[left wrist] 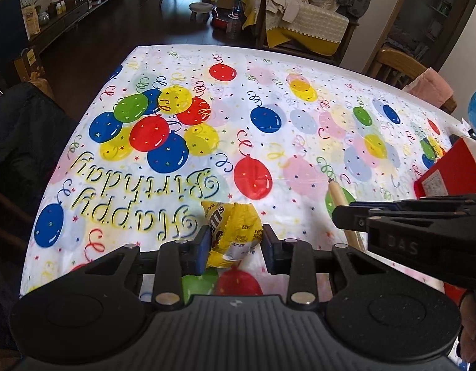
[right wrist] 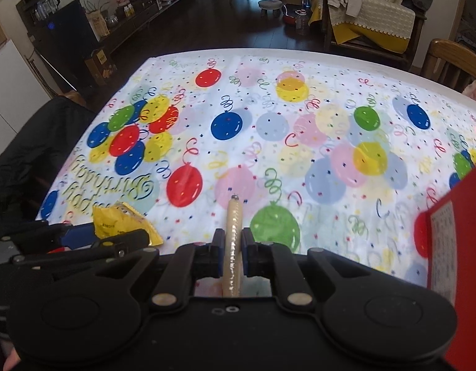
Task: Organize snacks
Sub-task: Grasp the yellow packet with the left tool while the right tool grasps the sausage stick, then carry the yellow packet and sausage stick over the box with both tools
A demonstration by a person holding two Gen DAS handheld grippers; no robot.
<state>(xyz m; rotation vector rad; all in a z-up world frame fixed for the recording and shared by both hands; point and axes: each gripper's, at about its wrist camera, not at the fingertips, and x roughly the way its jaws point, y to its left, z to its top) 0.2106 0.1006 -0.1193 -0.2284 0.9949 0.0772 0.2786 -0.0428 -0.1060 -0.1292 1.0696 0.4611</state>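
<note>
Left gripper point(left wrist: 235, 244) narrowed onto a yellow candy packet point(left wrist: 233, 232), low centre of its view; pads touch both sides and crumple it. Right gripper point(right wrist: 232, 247) clamped tight on a pale sausage stick point(right wrist: 233, 241), tip pointing up-frame. Red box point(right wrist: 454, 247) at right edge, likely the destination. Balloon tablecloth point(right wrist: 269, 117) otherwise bare.

Advice: keep both loads clear of the cloth, bring the grippers to the box one at a time, don't squeeze the packet harder.

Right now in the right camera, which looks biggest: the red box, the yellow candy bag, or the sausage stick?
1. red box, cut off by the frame edge
2. yellow candy bag and sausage stick: look alike, and the bag is partly hidden.
</note>
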